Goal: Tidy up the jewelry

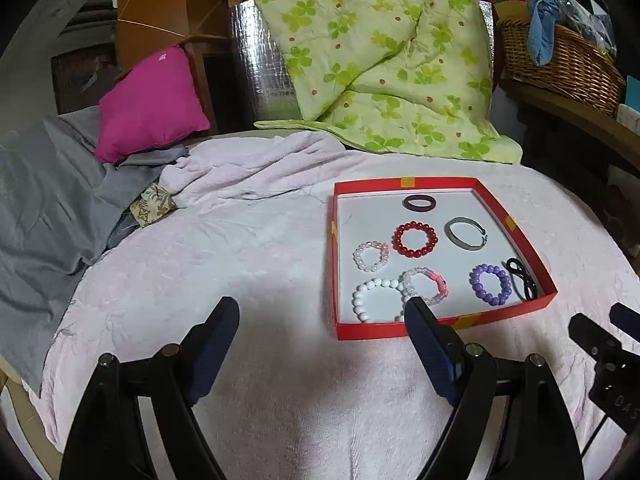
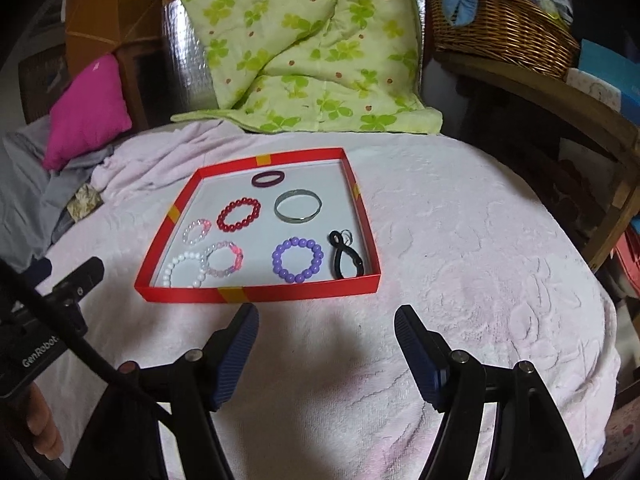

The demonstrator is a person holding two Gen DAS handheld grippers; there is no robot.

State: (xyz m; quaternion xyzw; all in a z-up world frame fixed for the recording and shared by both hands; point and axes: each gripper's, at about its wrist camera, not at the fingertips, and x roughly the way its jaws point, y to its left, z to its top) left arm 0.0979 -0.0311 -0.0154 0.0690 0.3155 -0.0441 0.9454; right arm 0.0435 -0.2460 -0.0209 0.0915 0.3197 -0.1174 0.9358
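Both the left gripper [image 1: 322, 312] and right gripper [image 2: 326, 318] hover with jaws spread and empty, short of the red tray's [image 2: 256, 294] near wall. Every bracelet lies flat inside it. The black hair clip [image 2: 346, 258], in the tray's near right corner, runs near-to-far, closer to the right gripper.

Both looking forward and down at red tray [image 1: 436, 326] [image 2: 256, 294]: from its near-left, and from just before its near edge.

red tray [image 2: 256, 293] | flat on pink cloth | holds beaded bracelets [image 2: 297, 260], metal bangle [image 2: 298, 206]
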